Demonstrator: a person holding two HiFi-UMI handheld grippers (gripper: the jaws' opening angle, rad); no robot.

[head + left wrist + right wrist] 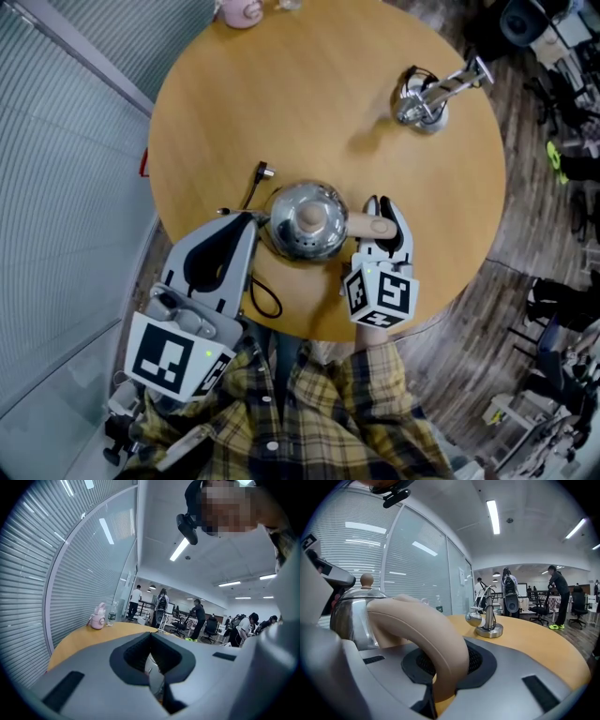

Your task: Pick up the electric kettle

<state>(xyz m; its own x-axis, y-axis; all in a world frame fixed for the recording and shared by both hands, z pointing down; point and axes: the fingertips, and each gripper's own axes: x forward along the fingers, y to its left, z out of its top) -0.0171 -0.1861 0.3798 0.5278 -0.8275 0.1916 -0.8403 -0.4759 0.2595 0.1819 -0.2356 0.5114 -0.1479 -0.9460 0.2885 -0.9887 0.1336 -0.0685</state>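
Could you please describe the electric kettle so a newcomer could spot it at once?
On the round wooden table, look at the near edge by the person's plaid shirt. The electric kettle is the domed steel pot, its curved tan handle clamped in the right gripper. Unlike the shiny stand across the table, it has a tan lid knob.

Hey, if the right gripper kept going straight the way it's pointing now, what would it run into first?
The right gripper is shut on the kettle's handle. Ahead lies table, then the chrome stand, slightly right of its line. Tilted a little down, it might touch the table first.
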